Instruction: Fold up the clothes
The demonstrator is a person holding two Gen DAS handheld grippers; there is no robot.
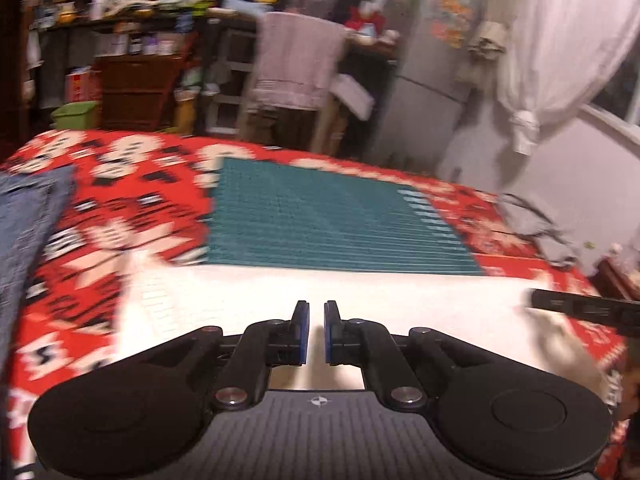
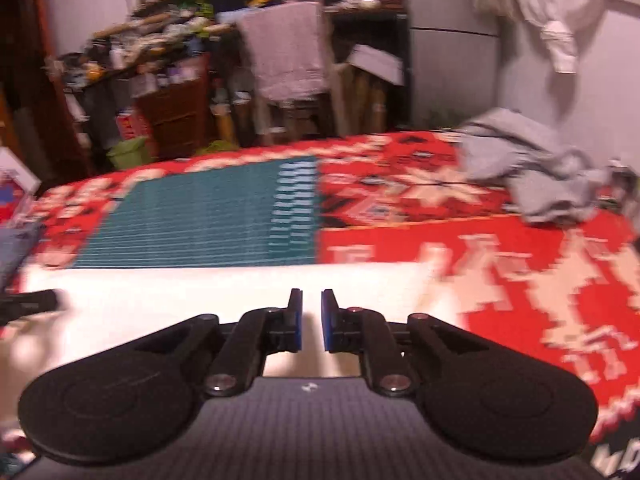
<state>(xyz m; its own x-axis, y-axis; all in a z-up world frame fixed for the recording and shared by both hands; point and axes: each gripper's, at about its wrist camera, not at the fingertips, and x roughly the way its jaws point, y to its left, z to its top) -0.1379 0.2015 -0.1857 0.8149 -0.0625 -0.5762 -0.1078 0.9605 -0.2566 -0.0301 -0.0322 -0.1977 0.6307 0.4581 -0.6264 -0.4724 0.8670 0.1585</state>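
Red patterned blanket [image 1: 120, 248] under a teal mat [image 1: 320, 216] — beyond, cluttered shelves [image 1: 132, 12], chair [image 1: 298, 60], fridge [image 1: 424, 60]

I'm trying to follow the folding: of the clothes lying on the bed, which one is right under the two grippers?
The white garment, spread flat beneath both grippers. The grey garment lies crumpled far off to the right; the blue denim sits at the left edge.

cluttered shelves [image 1: 132, 12], grey fridge [image 1: 424, 60], white curtain [image 1: 568, 40], towel-draped chair [image 2: 288, 52]

A lived-in home: patterned bedspread [image 1: 120, 208], cluttered shelves [image 1: 132, 20], fridge [image 1: 424, 64].
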